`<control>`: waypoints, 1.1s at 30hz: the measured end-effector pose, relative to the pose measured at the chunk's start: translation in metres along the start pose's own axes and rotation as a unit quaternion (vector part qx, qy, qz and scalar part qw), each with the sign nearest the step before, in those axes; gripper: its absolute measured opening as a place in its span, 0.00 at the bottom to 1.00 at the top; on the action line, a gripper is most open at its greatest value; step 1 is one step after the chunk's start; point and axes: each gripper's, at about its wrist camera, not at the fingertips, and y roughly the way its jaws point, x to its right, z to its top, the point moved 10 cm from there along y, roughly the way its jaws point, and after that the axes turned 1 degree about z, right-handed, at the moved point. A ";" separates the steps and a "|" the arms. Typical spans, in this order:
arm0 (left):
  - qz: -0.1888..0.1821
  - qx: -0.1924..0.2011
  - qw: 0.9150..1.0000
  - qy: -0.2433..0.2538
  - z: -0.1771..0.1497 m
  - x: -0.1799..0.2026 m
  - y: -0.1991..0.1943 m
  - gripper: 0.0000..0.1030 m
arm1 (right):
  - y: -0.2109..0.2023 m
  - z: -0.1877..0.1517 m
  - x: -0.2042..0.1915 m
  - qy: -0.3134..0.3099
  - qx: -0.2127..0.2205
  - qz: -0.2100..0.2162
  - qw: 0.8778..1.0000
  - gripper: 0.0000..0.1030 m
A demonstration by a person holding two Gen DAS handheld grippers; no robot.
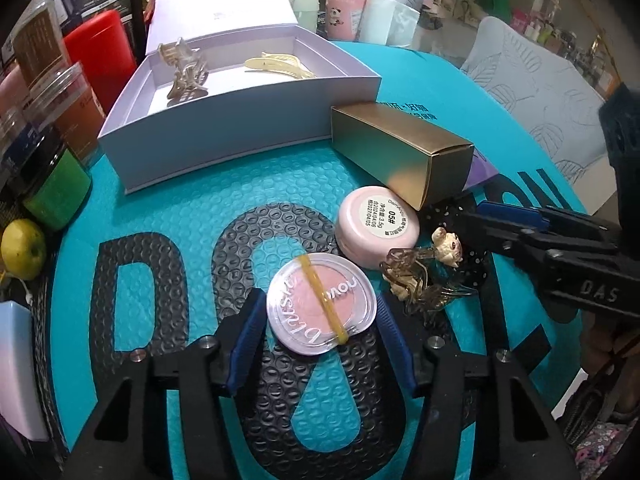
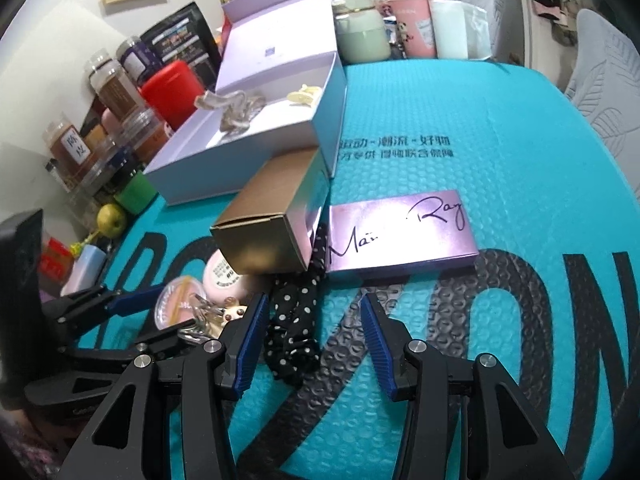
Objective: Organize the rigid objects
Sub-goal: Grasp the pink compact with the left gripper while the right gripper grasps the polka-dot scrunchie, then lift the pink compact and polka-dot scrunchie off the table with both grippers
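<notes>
Upper left: open lilac box (image 1: 224, 132) containing a translucent hair claw (image 1: 186, 74) and a cream clip (image 1: 280, 66). Left gripper (image 1: 320, 320) jaws clamp the clear blush compact (image 1: 322, 304); right gripper (image 2: 314, 340) jaws stand apart, empty, above the polka-dot scrunchie (image 2: 294, 320).

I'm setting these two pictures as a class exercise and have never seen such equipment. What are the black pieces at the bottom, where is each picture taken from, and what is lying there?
There is no machine here. A person holds a pair of black tongs with blue pads in each hand, and a wide-angle camera on each pair looks along it. One picture comes from the left tongs, the other from the right tongs.

On the teal bubble-wrap mat lie a gold cardboard box, a pale pink round jar, a black polka-dot scrunchie and a flat purple box. An open lilac box holds hair claws.

The left tongs are closed on a round clear-lidded pink compact with a yellow band. The right tongs are open and hold nothing.
</notes>
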 end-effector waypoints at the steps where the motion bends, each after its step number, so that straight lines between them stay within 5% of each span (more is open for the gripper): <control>1: -0.003 -0.001 1.000 -0.001 0.000 -0.001 0.000 0.54 | 0.003 0.000 -0.002 -0.002 -0.005 0.000 1.000 0.46; 4: -0.007 -0.003 1.000 -0.015 0.000 -0.007 -0.002 0.54 | 0.008 0.001 -0.005 -0.012 -0.014 -0.002 1.000 0.44; 7: -0.001 -0.001 0.999 -0.032 -0.001 -0.018 -0.003 0.54 | 0.013 0.000 -0.009 -0.023 -0.020 -0.003 1.000 0.20; 10: 0.005 0.002 0.999 -0.048 -0.002 -0.028 -0.005 0.54 | 0.014 -0.001 -0.012 -0.035 -0.022 -0.013 0.999 0.17; 29: -0.017 0.005 0.999 -0.039 -0.019 -0.014 -0.013 0.55 | -0.022 -0.044 -0.008 -0.058 -0.029 -0.047 0.997 0.18; 33: -0.010 0.003 0.999 -0.030 -0.020 -0.013 -0.009 0.54 | -0.019 -0.043 -0.011 -0.083 -0.020 -0.066 0.994 0.36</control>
